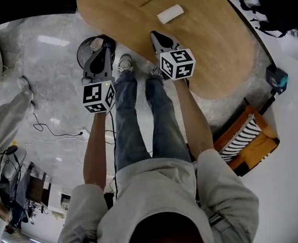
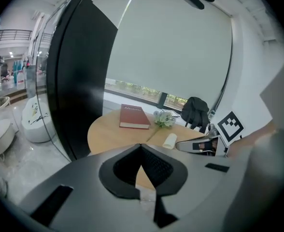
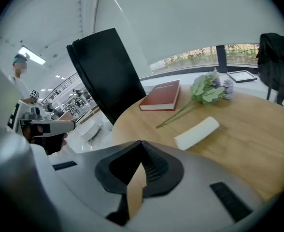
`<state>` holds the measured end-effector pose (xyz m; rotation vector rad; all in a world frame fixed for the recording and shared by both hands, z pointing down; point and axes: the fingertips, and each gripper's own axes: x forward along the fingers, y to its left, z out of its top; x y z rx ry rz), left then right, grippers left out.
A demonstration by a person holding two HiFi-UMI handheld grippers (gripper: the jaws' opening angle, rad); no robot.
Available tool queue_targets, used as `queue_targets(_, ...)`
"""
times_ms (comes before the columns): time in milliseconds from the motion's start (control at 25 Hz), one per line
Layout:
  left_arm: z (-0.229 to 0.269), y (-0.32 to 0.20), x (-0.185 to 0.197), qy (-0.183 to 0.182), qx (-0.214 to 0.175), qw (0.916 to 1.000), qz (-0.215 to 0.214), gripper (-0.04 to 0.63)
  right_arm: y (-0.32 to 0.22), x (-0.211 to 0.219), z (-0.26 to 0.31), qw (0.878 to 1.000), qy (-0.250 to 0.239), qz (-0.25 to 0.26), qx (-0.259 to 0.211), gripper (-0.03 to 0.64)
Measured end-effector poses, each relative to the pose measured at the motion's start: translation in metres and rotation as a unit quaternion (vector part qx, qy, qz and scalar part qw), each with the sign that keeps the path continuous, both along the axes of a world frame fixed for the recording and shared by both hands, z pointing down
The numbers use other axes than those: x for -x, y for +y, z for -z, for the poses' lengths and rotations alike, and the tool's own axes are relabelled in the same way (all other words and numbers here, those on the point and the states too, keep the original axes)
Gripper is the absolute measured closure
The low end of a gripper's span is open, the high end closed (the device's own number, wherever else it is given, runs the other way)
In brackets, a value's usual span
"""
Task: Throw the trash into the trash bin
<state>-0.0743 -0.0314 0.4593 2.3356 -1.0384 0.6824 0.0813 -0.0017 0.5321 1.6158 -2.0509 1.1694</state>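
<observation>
Wood-topped table [image 1: 215,39] carries the trash: a white paper roll [image 1: 170,13] lying on its own near the flowers [image 3: 209,88] and red book [image 3: 162,94]. The right gripper [image 1: 156,34] points toward it, jaws pressed together on nothing. The left gripper [image 1: 107,42], likewise closed and empty, hangs by the black trash bin [image 1: 81,52] on the floor (a handy spot for the drop, I'd judge). No pickup yet, and the right jaws must spread first.
</observation>
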Motion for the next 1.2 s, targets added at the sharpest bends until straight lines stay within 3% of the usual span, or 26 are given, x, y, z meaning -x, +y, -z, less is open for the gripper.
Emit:
queue_targets(280,-0.008,-0.004,-0.044,-0.003,0.01,0.9989,-0.046,0.578,0.013,-0.057,-0.007,0.997,0.006,-0.075,0.009,0.588)
queue_targets(720,-0.017,-0.008,-0.097,-0.004,0.015,0.9952,-0.096,0.578,0.029,-0.096,-0.021,0.991,0.002,-0.129,0.023,0.584)
queue_targets(760,-0.018,-0.008,-0.098,-0.004,0.015,0.995,-0.098,0.578,0.028,-0.095,-0.024,0.991,-0.006,-0.133,0.026,0.566)
queue_targets(800,-0.018,-0.008,-0.098,-0.005,0.015,0.9949,-0.1,0.578,0.026,-0.093,-0.027,0.99,-0.015,-0.137,0.029,0.442)
queue_targets(840,-0.019,-0.007,-0.098,-0.006,0.016,0.9948,-0.1,0.578,0.024,-0.091,-0.03,0.989,-0.021,-0.141,0.033,0.368)
queue_targets(1000,-0.022,-0.005,-0.092,-0.011,0.021,0.9948,-0.099,0.578,0.008,-0.087,-0.039,0.986,-0.028,-0.157,0.037,0.318)
queue_targets(1200,-0.024,-0.006,-0.082,-0.018,0.024,0.9948,-0.097,0.578,-0.015,-0.092,-0.053,0.977,-0.042,-0.2,0.056,0.31)
